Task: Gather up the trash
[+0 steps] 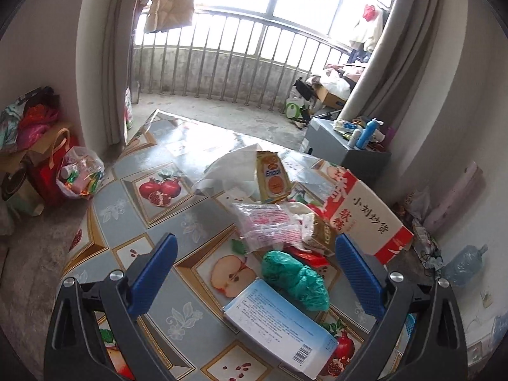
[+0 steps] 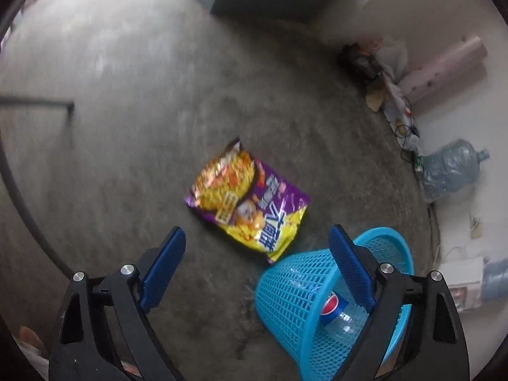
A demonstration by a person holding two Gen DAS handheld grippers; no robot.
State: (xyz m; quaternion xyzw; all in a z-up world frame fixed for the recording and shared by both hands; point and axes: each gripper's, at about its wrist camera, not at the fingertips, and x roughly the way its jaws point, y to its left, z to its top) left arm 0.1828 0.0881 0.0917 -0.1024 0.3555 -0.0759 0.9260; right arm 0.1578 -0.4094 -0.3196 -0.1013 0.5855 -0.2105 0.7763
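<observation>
In the left wrist view my left gripper (image 1: 254,270) hangs open above a table (image 1: 133,222) with a fruit-patterned cloth. Between its fingers lie a crumpled green bag (image 1: 295,277), a pale blue box (image 1: 282,324) and a clear pink-printed wrapper (image 1: 270,225). Behind those sit a yellow snack pack (image 1: 273,182), white tissue (image 1: 231,168) and a red-and-white carton (image 1: 365,216). In the right wrist view my right gripper (image 2: 257,263) is open over the concrete floor, holding nothing. A purple-and-yellow noodle packet (image 2: 250,203) lies flat just beyond its fingers. A blue mesh basket (image 2: 301,295) stands at the right finger, with a plastic bottle (image 2: 339,311) inside.
Left of the table, a clear bag of sweets (image 1: 81,171) and a red bag (image 1: 47,165) rest on the floor. A grey box (image 1: 352,146) with bottles stands behind the table. A large water jug (image 2: 451,168) and clutter (image 2: 390,95) line the right wall.
</observation>
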